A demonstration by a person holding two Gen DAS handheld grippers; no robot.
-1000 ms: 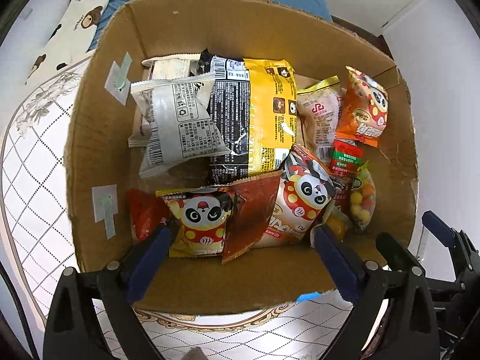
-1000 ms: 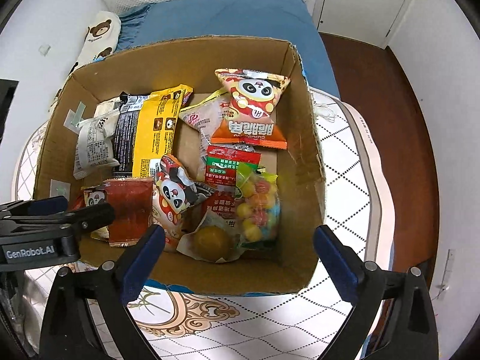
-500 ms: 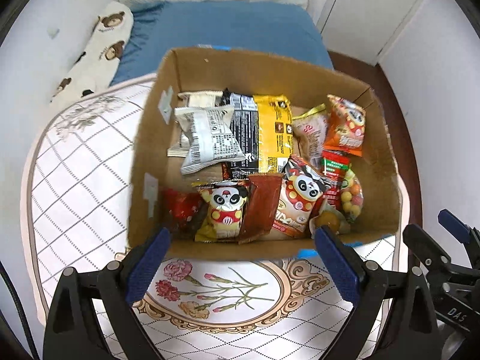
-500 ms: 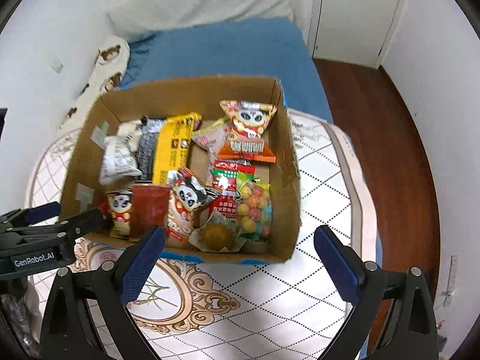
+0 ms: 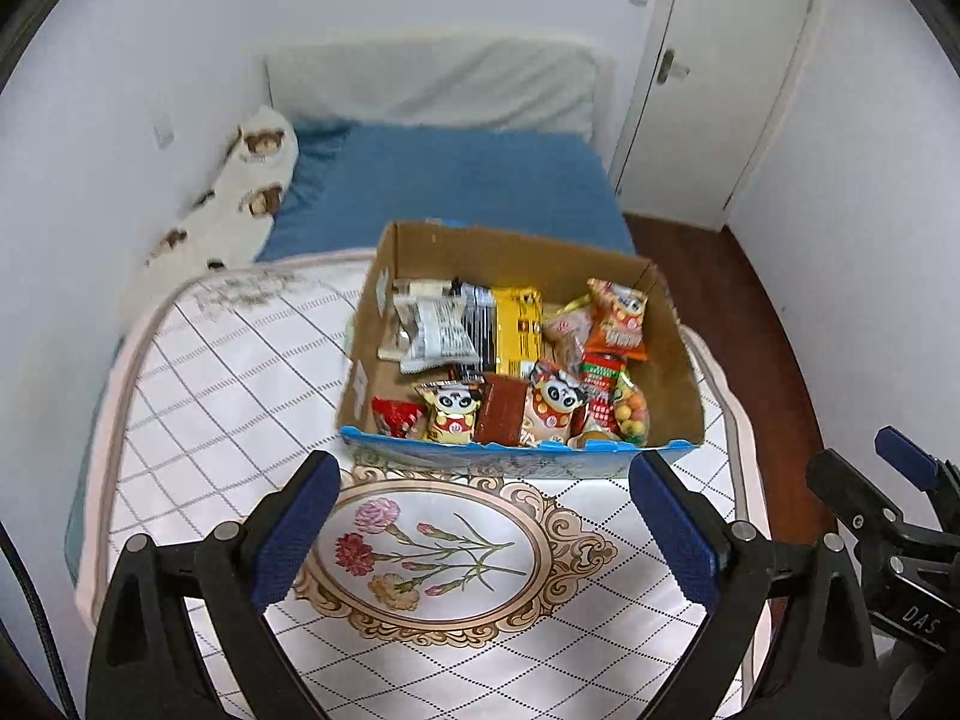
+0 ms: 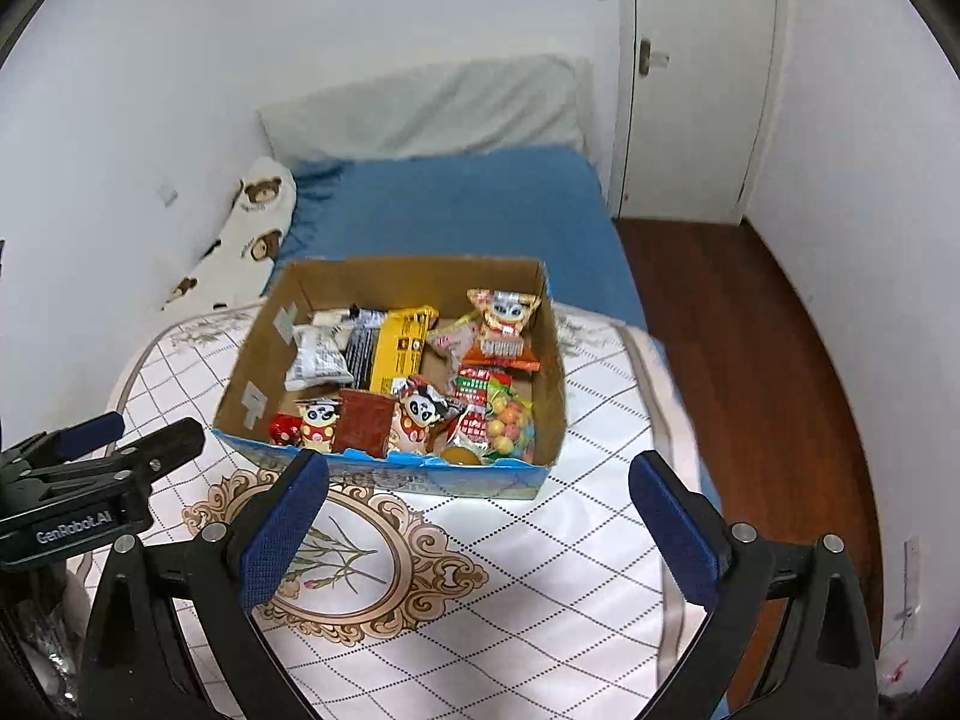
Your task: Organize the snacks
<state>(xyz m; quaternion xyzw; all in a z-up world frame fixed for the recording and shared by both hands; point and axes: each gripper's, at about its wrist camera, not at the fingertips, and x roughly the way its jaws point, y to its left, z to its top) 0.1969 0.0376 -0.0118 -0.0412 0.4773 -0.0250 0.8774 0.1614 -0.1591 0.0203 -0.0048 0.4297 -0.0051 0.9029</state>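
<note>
An open cardboard box (image 5: 681, 360) (image 6: 555, 384) sits on a quilted mat and holds several snack packs: a yellow and black bag (image 5: 507, 330), a grey wrapper (image 5: 435, 333), panda packs (image 5: 453, 411) and a bag of coloured balls (image 5: 633, 414). My left gripper (image 5: 486, 531) is open and empty, above the mat well in front of the box. My right gripper (image 6: 477, 525) is open and empty, also in front of the box. Each gripper shows at the edge of the other's view.
The quilted mat (image 5: 228, 396) with a flower medallion (image 5: 438, 552) lies on a bed with a blue sheet (image 5: 456, 186). A bear-print pillow (image 5: 240, 204) lies at the left wall. A white door (image 5: 714, 72) and wooden floor (image 6: 738, 348) are at the right.
Both grippers have pulled back and up from the box. The box now looks smaller and farther, and the room has come into view. Both stayed open.
</note>
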